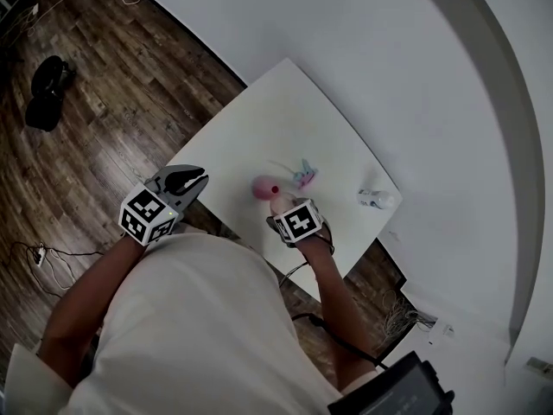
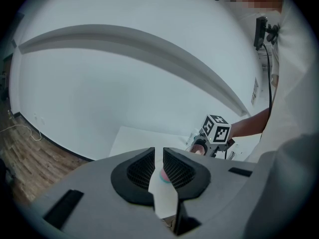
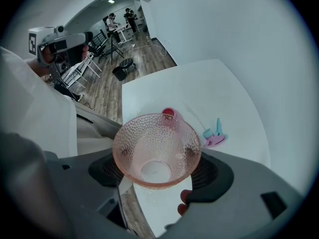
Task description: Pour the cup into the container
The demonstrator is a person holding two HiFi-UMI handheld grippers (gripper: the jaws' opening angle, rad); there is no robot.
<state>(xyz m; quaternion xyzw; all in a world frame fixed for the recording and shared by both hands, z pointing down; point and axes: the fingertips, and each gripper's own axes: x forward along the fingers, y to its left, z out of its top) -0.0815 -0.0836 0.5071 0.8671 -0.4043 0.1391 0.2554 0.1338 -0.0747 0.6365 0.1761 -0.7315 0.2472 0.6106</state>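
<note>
The right gripper (image 3: 157, 166) is clenched on a pink cup (image 3: 154, 148) with a dimpled wall. One dark pad presses on each side of the cup, a little below its rim. The mouth of the cup is turned toward this gripper's camera, and the clear bottom shows through it. In the head view the right gripper (image 1: 278, 204) holds the cup (image 1: 263, 187) over the white table (image 1: 259, 119), near the edge closest to the person.

Just beyond the cup a small pink thing with a red top (image 3: 168, 113) is on the table. I cannot tell whether it touches the cup. To its right, a little apart, lies a pink and blue item (image 3: 214, 136). A small white object (image 1: 378, 199) sits near the right corner of the table.

The left gripper (image 2: 158, 151) holds nothing. Its jaws are apart by only a narrow slit, through which the table shows. In the head view it (image 1: 192, 180) hovers at the left end of the near edge, well apart from the cup.
</note>
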